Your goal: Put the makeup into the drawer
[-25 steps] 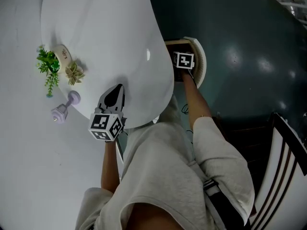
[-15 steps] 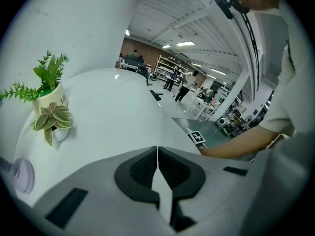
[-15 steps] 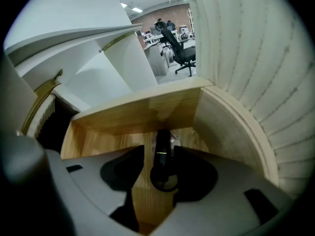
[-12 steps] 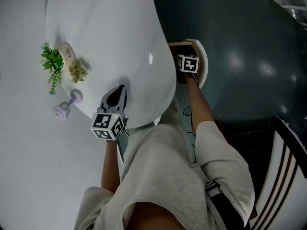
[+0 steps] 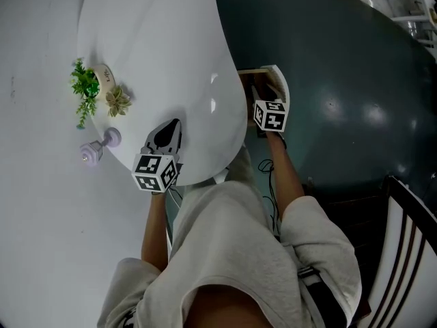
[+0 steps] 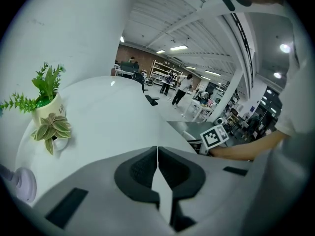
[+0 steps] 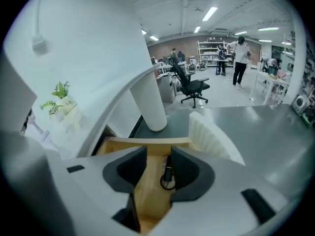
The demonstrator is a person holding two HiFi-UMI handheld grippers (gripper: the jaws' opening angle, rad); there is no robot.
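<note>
1. Small white plant pot [image 6: 49, 113], far left on the worktop [image 6: 113, 112]: dark lettering on its side, beginning with what looks like "L"; the rest is too small to read.
2. Left marker cube [image 5: 156, 173] and right marker cube [image 5: 271, 115]: black-and-white square codes only, no letters or numbers.

Bright overhead strip lights [image 7: 209, 13]; glare spots on dark floor [image 5: 374, 108]; fisheye-warped, vignetted edges.

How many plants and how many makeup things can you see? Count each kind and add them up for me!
Plants: 2, the green plant in its pot and the pale succulent.
Makeup things: 2, the lilac one lying near the plants and the dark one inside the open drawer.
Total: 4
</note>
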